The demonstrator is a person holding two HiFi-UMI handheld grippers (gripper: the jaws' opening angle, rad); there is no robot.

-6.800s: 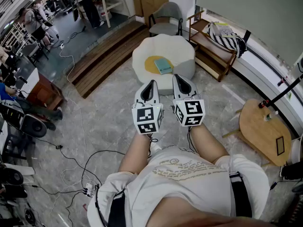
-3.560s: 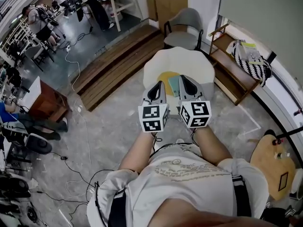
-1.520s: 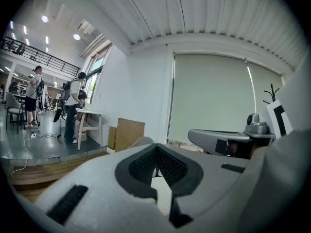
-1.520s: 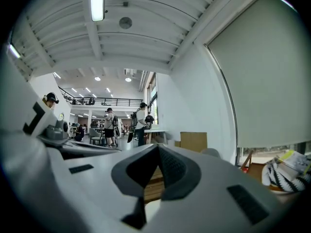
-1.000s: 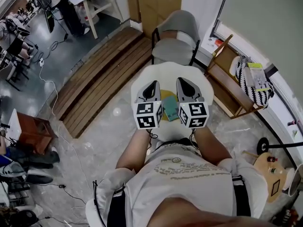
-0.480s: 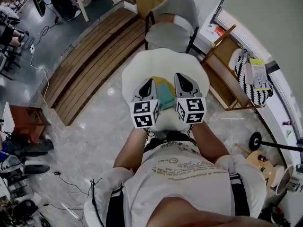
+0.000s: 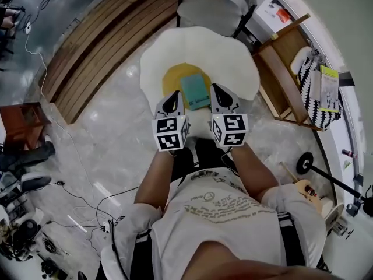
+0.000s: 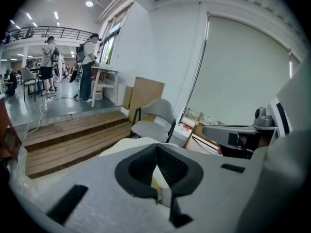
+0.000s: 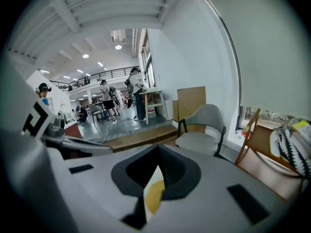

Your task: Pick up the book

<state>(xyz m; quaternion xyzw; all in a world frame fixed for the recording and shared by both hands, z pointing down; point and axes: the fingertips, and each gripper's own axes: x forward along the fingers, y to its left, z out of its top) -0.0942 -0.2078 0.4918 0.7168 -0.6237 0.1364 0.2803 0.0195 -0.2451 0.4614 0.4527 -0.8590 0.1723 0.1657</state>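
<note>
A teal rectangular book (image 7: 195, 91) lay flat on the yellow round patch (image 7: 172, 79) at the middle of a white scallop-edged low table (image 7: 239, 57). It sat just ahead of the two tongs and between them. Its long axis ran away from the person, roughly the way both tongs pointed. The left gripper (image 7: 173, 100) and right gripper (image 7: 222, 93) flanked its near corners, about equally close. Both pairs of jaws were clenched together, grasping nothing.

Grippers (image 7: 175, 95) (image 7: 220, 92) — lower, nearer the book (image 7: 194, 91)
</note>
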